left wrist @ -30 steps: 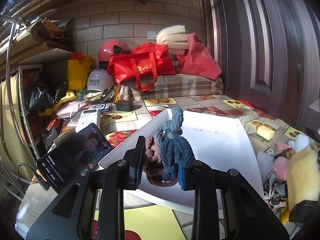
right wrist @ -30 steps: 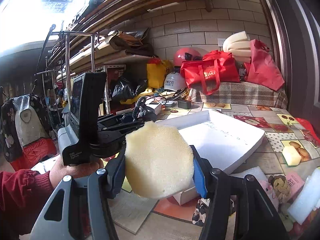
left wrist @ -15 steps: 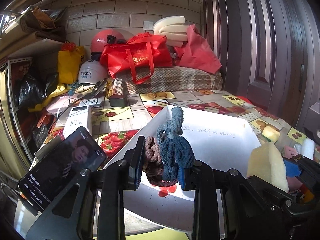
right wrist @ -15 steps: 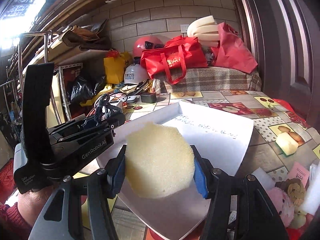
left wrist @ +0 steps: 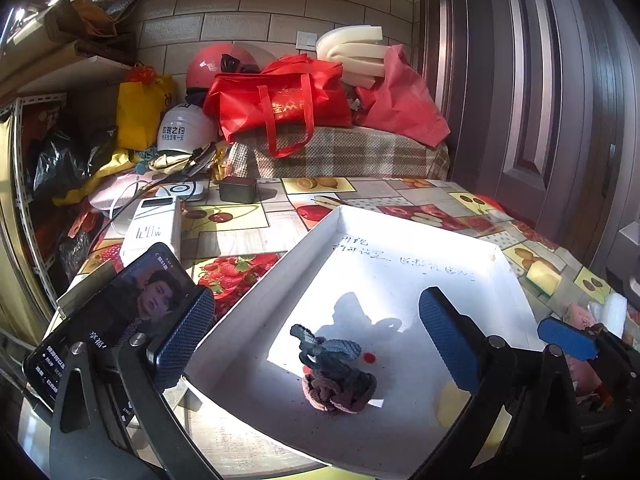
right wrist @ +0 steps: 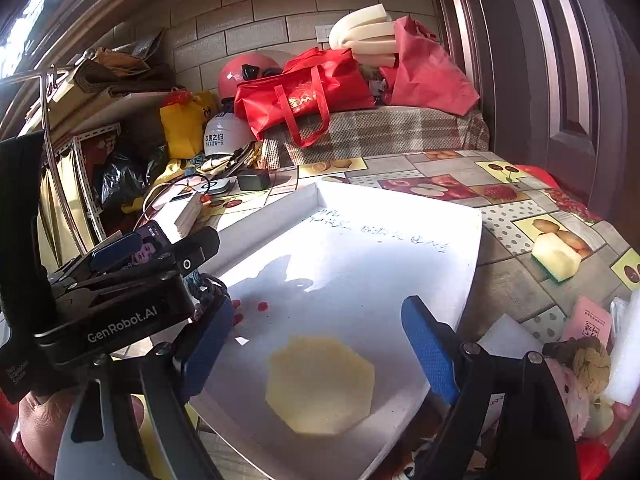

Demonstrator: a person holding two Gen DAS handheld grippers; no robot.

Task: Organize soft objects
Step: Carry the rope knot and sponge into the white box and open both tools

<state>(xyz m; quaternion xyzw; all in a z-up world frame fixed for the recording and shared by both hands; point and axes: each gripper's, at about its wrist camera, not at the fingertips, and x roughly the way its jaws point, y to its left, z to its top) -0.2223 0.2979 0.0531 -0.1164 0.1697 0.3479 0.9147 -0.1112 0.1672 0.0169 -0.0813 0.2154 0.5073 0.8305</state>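
A white shallow box [left wrist: 400, 240] [right wrist: 400, 208] lies on the fruit-patterned table. A knotted blue and brown rope toy [left wrist: 336, 372] lies inside it, straight ahead of my open, empty left gripper [left wrist: 316, 344]. A flat yellow sponge [right wrist: 320, 384] lies in the box's near part, between the spread fingers of my open, empty right gripper [right wrist: 320, 348]. Part of the sponge also shows in the left wrist view [left wrist: 452, 404]. The left gripper's body [right wrist: 120, 304] shows at the left of the right wrist view, over the box's left side.
A phone [left wrist: 108, 316] and a white power bank [left wrist: 152, 228] lie left of the box. A yellow-green sponge [right wrist: 556, 256], a pink plush toy [right wrist: 576, 380] and white foam [right wrist: 624, 356] lie on the right. Red bags [left wrist: 280, 96] and helmets [left wrist: 184, 128] crowd the back.
Both grippers have opened. The rope toy dropped from the left gripper and the yellow sponge from the right gripper, and both now lie in the white box.
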